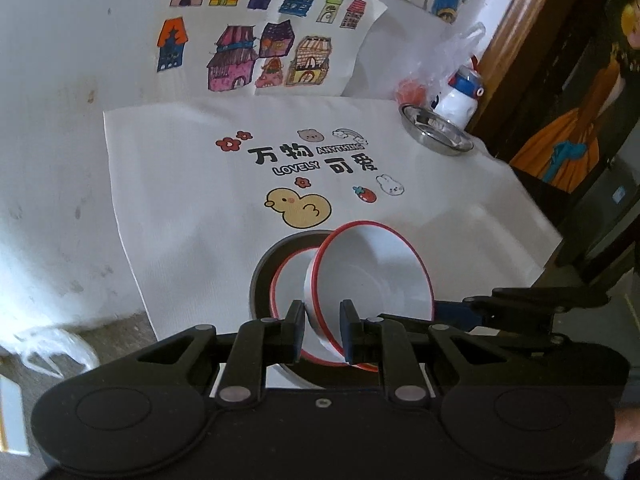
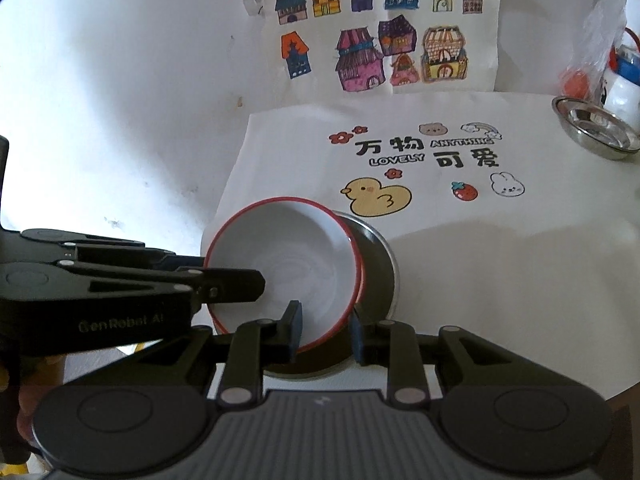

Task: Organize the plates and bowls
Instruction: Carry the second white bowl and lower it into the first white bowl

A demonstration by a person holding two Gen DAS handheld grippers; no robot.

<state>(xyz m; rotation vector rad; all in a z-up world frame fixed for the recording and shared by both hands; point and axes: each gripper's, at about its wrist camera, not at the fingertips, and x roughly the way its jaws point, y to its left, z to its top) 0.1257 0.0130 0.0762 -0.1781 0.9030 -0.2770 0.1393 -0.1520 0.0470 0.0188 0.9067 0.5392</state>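
While the white cloth printed with a yellow duck covers the bench, a stack of tableware sits at its near edge, at 6 o'clock in both wrist views. Lowest is a round metal plate, dark inside with a bright thin rim. Lying in it is a shallow white dish with a red rim, largely hidden. Over that, a white bowl with a red rim is tipped up on its edge, smooth and glossy inside, nothing in it.

The left gripper has its jaws narrowly parted and clamped on the near wall of the tilted bowl, one pad inside and one outside. In the right wrist view this gripper reaches in from 9 o'clock, its fingertip over the bowl's lip.

The right gripper has its jaws a little apart; the bowl's lower rim passes between them. The left pad lies against the rim, the right pad stands clear over the metal plate, so no grip shows.

At 2 o'clock on the cloth, well apart from the stack, stands an empty stainless steel bowl, shiny and shallow. Just behind it are a white figurine bottle, an orange ball and a crumpled clear plastic bag. At 12 o'clock a sheet of coloured house drawings lies flat.
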